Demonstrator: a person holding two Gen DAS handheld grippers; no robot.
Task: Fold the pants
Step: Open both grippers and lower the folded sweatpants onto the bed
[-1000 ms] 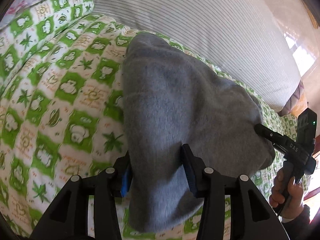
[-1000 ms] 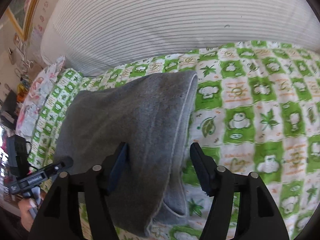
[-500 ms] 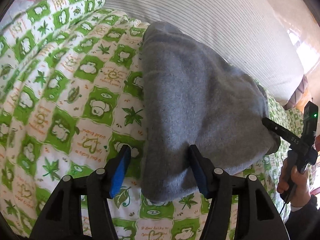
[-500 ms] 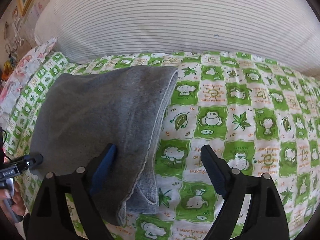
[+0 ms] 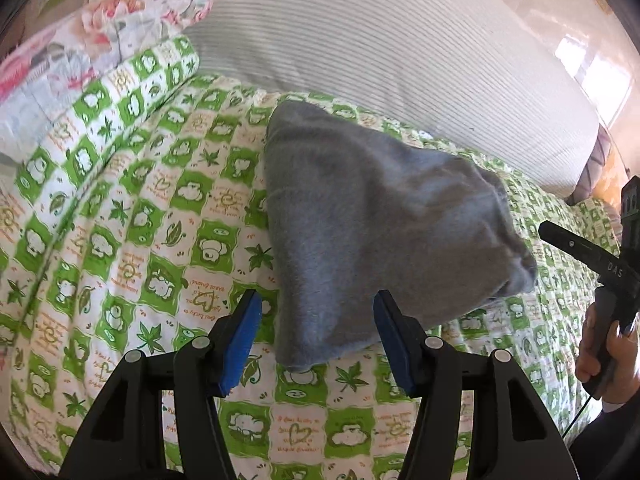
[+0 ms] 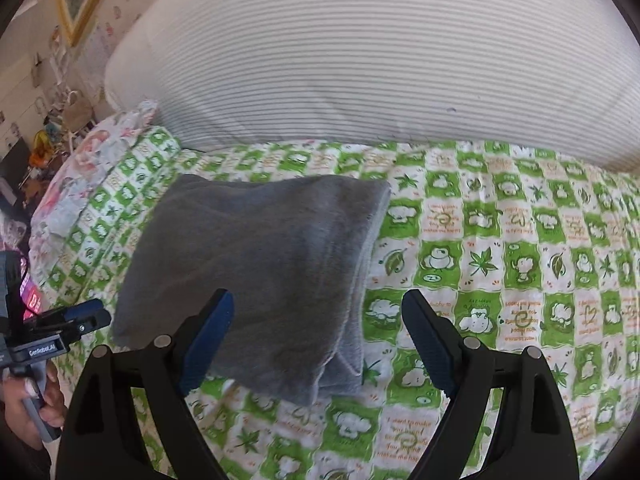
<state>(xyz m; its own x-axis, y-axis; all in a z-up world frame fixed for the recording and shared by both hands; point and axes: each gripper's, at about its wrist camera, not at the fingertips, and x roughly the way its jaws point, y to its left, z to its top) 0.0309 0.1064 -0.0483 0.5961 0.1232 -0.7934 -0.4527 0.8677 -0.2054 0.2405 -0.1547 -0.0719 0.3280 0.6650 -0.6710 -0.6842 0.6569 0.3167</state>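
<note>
The grey pants (image 5: 380, 232) lie folded into a compact bundle on the green-and-white patterned bedspread (image 5: 132, 240). They also show in the right wrist view (image 6: 264, 272), with layered edges at the near right corner. My left gripper (image 5: 316, 340) is open and empty, held just short of the bundle's near corner. My right gripper (image 6: 320, 344) is open wide and empty, above the bundle's near edge. The right gripper shows at the right edge of the left wrist view (image 5: 580, 252); the left gripper shows at the left edge of the right wrist view (image 6: 76, 320).
A large white striped pillow (image 6: 380, 64) lies behind the pants. A floral pillow (image 5: 100, 36) sits at the far left. A cluttered room (image 6: 32, 120) lies beyond the bed's left side.
Both grippers have opened and let go of the pants, then pulled back and up. The folded bundle now lies flat on the bedspread.
</note>
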